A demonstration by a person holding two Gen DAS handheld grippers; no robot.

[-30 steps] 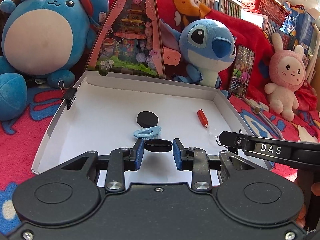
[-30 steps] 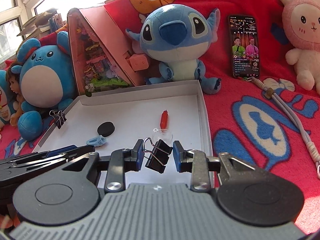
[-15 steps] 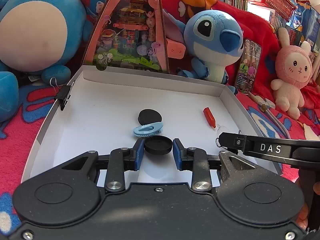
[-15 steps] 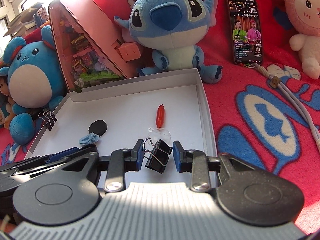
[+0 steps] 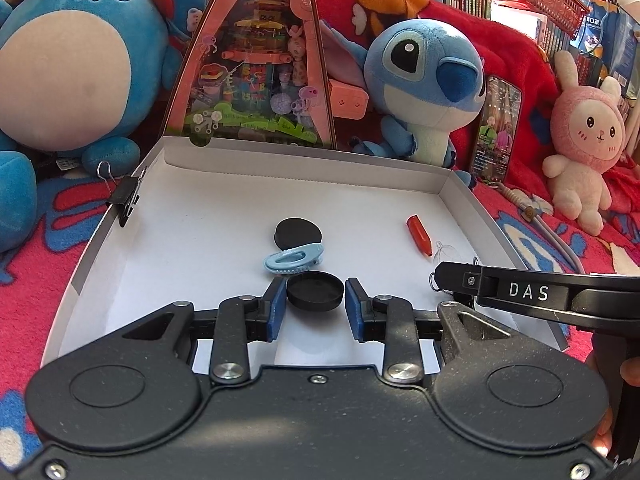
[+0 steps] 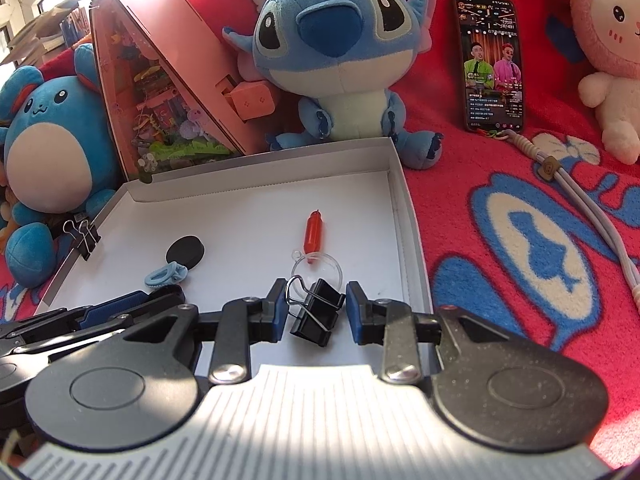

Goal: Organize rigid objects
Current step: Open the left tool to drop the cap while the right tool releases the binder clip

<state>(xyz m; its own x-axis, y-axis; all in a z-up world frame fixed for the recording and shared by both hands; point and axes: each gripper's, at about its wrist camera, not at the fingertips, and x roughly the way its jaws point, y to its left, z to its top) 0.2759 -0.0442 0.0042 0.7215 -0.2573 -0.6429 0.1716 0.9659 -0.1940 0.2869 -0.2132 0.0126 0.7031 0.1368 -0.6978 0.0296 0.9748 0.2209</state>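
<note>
White cardboard makes up the shallow box (image 5: 304, 168) that serves as the landmark, lying on a red blanket (image 6: 500, 208) among plush toys. Over its near edge the left tongs (image 5: 316, 298) are closed on a round black cap (image 5: 315, 290), blue pads touching its two sides; the cap lies flat, open side up. Just beyond it a light-blue hair clip (image 5: 293, 258) lies with its long axis running across the box, slightly raised toward the right, touching a flat black disc (image 5: 298, 232) farther in. Toward the box's right wall a red capsule-shaped piece (image 5: 419, 235) lies with its long axis running from the back wall toward the near edge, its narrower tip nearest the right tongs; a clear ring (image 6: 316, 270) sits at that end. The right tongs (image 6: 315, 311), over the near right corner of the box, hold a black binder clip (image 6: 318, 310) between their pads; the clip sits tilted, wire handles pointing up and left. Another binder clip (image 5: 127, 198) is clamped on the box's left wall, wire loops outward. A phone (image 6: 494, 62) leans behind the box, beyond its right wall.
</note>
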